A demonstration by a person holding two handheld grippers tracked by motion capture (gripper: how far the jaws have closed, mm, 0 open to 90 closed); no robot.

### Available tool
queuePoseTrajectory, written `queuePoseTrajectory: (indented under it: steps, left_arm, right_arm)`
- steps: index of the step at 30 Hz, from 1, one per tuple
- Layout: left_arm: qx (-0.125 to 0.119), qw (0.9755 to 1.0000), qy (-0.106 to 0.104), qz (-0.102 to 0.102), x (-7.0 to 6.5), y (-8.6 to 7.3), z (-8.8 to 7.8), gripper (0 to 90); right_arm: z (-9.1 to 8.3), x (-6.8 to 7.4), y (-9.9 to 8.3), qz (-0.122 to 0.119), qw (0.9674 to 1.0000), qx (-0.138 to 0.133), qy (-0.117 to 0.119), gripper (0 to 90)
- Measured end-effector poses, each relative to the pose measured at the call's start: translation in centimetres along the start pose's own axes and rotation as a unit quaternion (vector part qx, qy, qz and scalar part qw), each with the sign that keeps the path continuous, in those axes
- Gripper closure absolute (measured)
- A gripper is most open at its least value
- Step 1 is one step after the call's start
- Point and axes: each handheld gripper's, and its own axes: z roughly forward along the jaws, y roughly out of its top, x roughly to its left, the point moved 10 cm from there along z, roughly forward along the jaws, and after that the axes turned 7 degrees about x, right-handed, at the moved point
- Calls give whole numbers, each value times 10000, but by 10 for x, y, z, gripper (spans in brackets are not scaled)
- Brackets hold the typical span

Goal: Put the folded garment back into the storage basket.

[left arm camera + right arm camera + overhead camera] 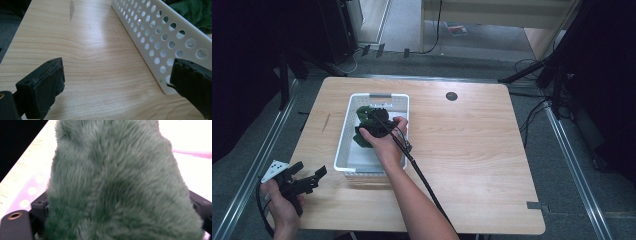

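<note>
High view: right gripper [371, 125] inside white plastic basket with holes [343, 135], near bench's [472, 150] far left corner, fingers spread around fuzzy green cloth [115, 185], likely dropping it. Left gripper [307, 181] waits near left edge, fingers wide, empty.

The green plush cloth [362, 116] lies inside the white basket [343, 131], in its far half, bunched up and crumpled rather than flat. Its pile is thick, soft and dark green, with folds running along it [120, 185]. Part of it hangs over toward the basket's left wall. The basket is rectangular, with round holes in its walls [160, 42] and a handle slot at the far end; it stands on the counter [472, 150], left of centre.
</note>
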Motion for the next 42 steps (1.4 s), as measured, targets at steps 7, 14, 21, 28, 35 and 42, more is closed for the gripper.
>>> queuePoseTrajectory:
  steps: [7,14,21,28,35,42]
  left_arm:
    - [-8,10000,5,5,0,0,0,6]
    - [-5,10000,0,-5,0,0,0,5]
    - [-12,10000,5,-1,0,0,0,5]
    - [1,10000,19,9,0,0,0,6]
    - [10,10000,22,16,0,0,1,6]
    - [17,10000,29,26,0,0,1,5]
  right_arm:
    - [0,1,0,-8,10000,47,38,6]
    - [-3,2,1,25,9999,70,107,0]
    - [-12,2,4,-20,9999,-41,107,0]
    - [-35,-1,13,-42,9996,-248,158,0]
    - [-57,-14,18,-28,9990,-426,165,0]
    - [-72,-36,21,92,9983,-558,102,0]
